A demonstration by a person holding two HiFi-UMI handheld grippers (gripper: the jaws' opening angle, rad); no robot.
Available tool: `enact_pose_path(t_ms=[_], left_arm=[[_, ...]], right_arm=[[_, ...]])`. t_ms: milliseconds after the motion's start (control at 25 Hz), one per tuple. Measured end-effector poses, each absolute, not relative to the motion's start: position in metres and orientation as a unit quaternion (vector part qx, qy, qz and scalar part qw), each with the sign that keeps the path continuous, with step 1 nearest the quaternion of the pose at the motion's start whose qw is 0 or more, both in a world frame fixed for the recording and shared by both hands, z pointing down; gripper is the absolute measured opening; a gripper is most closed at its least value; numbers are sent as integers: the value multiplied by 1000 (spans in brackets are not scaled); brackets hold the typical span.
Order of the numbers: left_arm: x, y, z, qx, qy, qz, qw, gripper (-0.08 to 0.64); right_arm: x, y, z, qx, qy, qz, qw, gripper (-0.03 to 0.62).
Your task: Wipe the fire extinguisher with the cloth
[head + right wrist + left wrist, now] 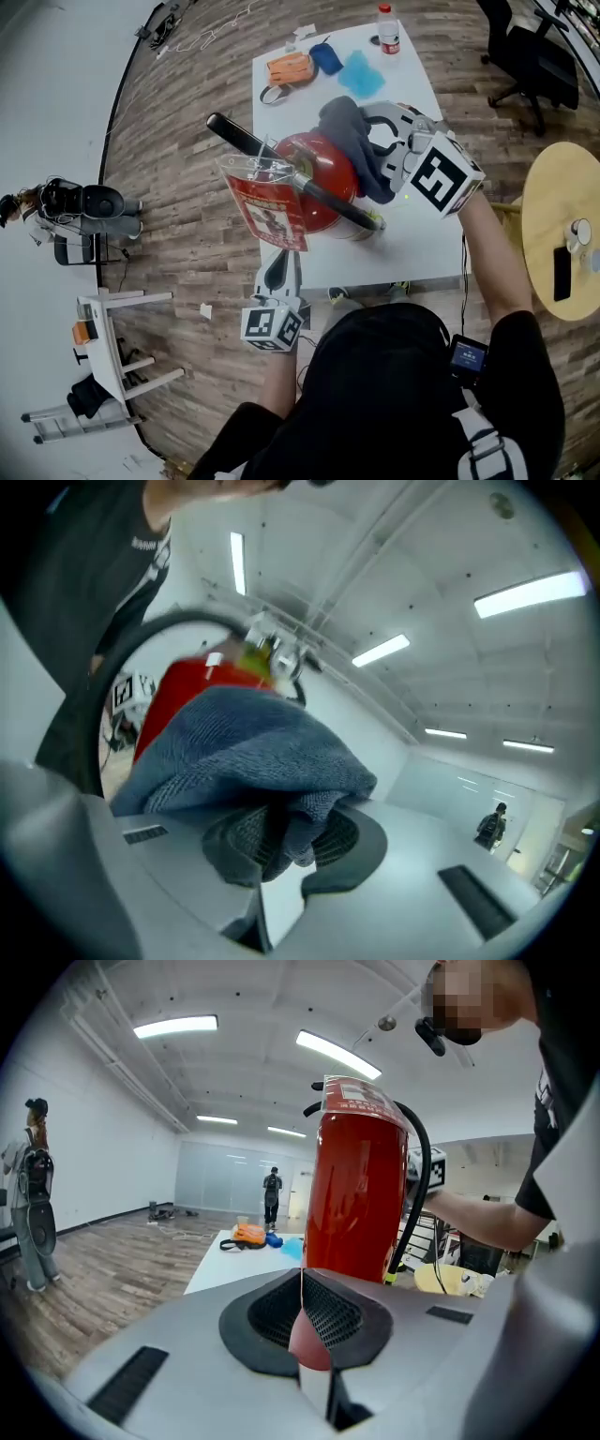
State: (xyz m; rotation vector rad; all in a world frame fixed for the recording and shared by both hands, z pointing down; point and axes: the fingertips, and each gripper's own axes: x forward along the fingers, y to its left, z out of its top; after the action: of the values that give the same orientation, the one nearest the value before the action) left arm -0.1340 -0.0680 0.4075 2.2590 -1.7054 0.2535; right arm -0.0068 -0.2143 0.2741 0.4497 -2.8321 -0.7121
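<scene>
Head view shows a red fire extinguisher [323, 173] standing on a white table [422, 234], with its black hose [328, 199] running down across the body. The right gripper [382, 141] is clenched on a blue-grey cloth [349, 131], and the cloth lies against the far upper side of the extinguisher. Right gripper view confirms a fold of the cloth pinched between the jaws, with the red body just behind it. The left gripper [280, 255] reaches up from the table's near edge and clamps the lower edge of a red tag [267, 211] that hangs from the extinguisher's top. Left gripper view shows that thin sheet squeezed between the closed jaws. A bottle [388, 30] stands at the table's far end.
</scene>
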Motion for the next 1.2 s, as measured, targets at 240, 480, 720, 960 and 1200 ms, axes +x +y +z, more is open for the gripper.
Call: enact_pose_path(t_ms=[240,480,720,960,1200], left_arm=[[-131,-61,416,788,-583,113,160,24],[-105,-70,423,805,-555,135,159,23],[-93,-74,415,811,-549,132,153,25],[-97,-70,419,808,-553,136,155,23],[-95,-69,418,811,-549,135,150,24]], right_arm=[[1,-205,383,142,-967,-154,147,57],[7,-197,460,47,-984,-34,170,58],[16,-184,532,35,-982,89,165,58],[25,-162,588,40,-968,118,220,58],[21,-175,543,32,-981,89,168,58]])
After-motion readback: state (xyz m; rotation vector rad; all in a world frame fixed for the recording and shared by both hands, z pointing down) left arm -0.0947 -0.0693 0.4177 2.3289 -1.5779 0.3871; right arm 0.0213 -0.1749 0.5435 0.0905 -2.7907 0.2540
